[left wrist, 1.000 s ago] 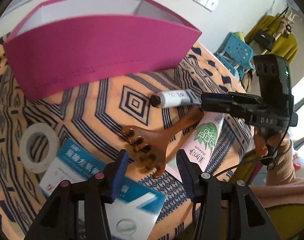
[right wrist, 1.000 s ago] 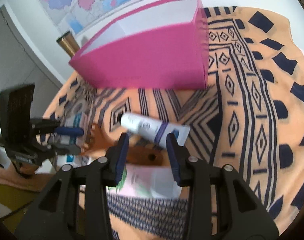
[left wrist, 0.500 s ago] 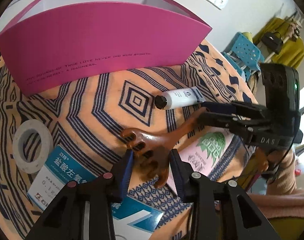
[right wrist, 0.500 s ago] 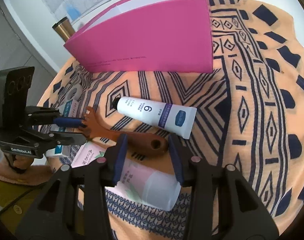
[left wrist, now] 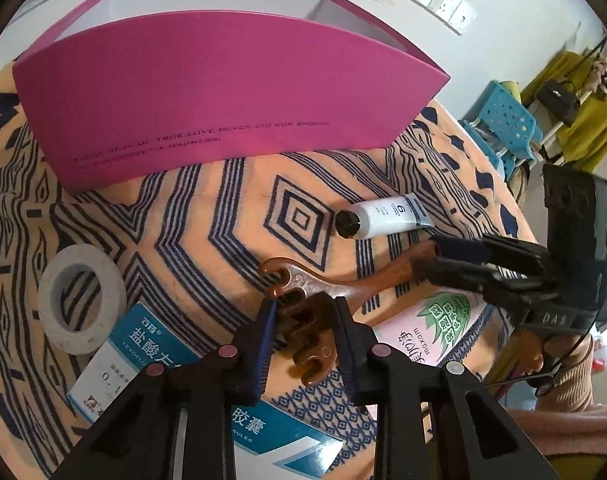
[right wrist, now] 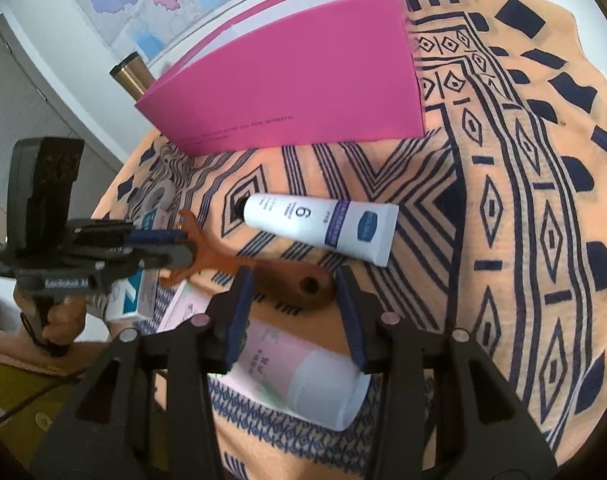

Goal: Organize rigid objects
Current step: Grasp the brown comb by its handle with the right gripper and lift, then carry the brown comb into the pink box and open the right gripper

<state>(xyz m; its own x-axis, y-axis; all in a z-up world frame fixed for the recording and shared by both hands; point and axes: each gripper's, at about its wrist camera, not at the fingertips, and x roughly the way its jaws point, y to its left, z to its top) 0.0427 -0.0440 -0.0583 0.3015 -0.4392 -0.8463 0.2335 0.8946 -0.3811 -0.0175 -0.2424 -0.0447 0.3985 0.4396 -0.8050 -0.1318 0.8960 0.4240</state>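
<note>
A brown wooden comb (left wrist: 343, 288) with a pronged head and a long handle lies on the patterned cloth. My left gripper (left wrist: 303, 312) is shut on its pronged head, pads pressing both sides. The right wrist view shows the same grip at the left (right wrist: 185, 246). My right gripper (right wrist: 294, 280) is shut on the comb's handle end (right wrist: 299, 284), the part with the hole; the left wrist view shows it at the right (left wrist: 443, 258). The open pink box (left wrist: 223, 92) stands behind.
A white tube (right wrist: 323, 228) lies just beyond the comb. A pink toothpaste tube (right wrist: 303, 372) lies under the handle. A tape roll (left wrist: 81, 300) and a blue-and-white medicine box (left wrist: 143, 344) sit left. A metal flask (right wrist: 131, 74) stands behind the box, and the table edge runs at right.
My left jaws have closed from wide apart onto the comb's pronged head. My right gripper shifted from near the white tube to around the comb's handle end.
</note>
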